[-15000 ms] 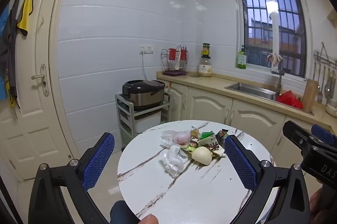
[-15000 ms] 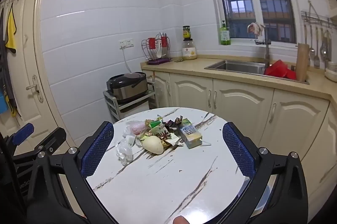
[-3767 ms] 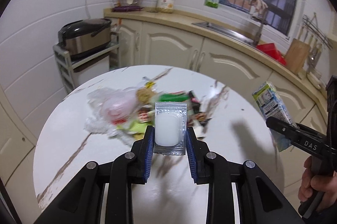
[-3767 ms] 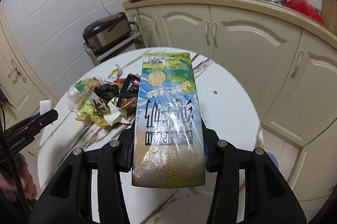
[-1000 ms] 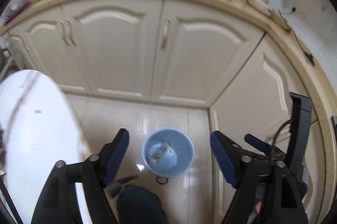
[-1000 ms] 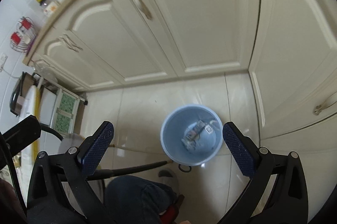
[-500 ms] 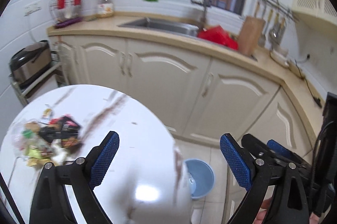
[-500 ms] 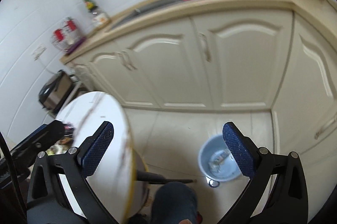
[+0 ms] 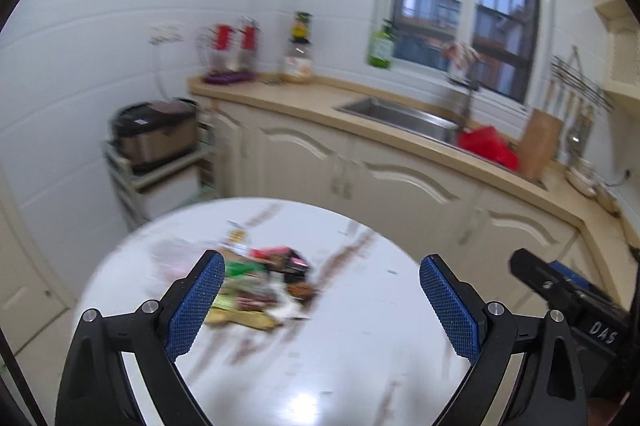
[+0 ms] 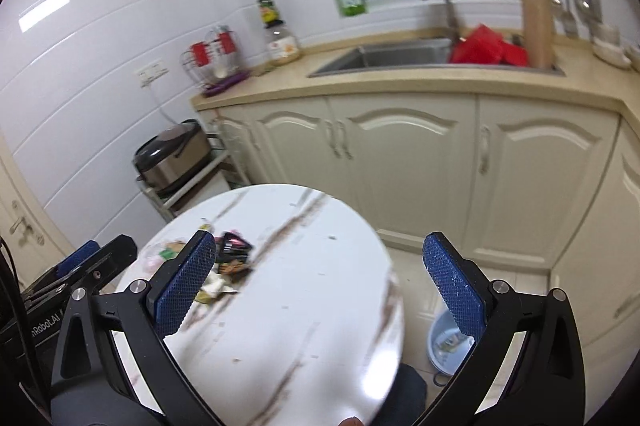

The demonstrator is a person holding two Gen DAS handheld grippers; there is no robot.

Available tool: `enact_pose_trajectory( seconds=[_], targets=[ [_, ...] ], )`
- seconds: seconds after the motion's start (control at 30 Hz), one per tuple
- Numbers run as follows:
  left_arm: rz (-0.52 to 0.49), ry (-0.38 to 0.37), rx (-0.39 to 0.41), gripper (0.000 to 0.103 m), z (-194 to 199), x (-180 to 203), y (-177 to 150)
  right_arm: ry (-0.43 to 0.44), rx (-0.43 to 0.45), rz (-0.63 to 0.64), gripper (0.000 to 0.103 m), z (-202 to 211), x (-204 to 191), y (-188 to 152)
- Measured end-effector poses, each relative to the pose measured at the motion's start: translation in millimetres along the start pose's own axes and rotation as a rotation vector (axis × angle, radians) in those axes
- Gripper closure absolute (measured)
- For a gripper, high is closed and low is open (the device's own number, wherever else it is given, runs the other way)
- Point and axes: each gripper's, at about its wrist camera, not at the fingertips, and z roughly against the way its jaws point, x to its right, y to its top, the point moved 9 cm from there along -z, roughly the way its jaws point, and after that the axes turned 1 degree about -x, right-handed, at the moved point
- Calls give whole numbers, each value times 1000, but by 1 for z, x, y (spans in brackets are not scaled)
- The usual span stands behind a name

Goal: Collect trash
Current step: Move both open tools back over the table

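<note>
1. Step in hand, as we judge it: between pickups, both tools empty and aimed at the round table (image 9: 320, 366).
2. Left gripper (image 9: 320, 306): fingers spread wide, nothing between them.
3. Right gripper (image 10: 320, 286): fingers likewise released, empty.
4. Trash pile (image 9: 260, 290): wrappers heaped on the table's far left part.
5. Blue bin (image 10: 444, 342): on the floor beside the table, some litter inside.
6. Next move calls for lowering onto one wrapper apiece, then closing.

"DAS" on right gripper (image 9: 576, 302), "nRobot.AI" (partly cut) on left gripper (image 10: 76, 276)
</note>
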Motion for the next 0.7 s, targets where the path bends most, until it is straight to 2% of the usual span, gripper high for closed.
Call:
enact_pose_trajectory(
  seconds=[0.2,0.4,0.7],
  targets=[
    [27,126,55,7,46,-39,-13,42,24,78,0,3,-50,0],
    [80,186,80,7,75,-57,-32,67,44,160,0,9,-97,-5],
    [108,228,57,7,93,-73,-47,73,45,219,0,3,-126,-11]
  ],
)
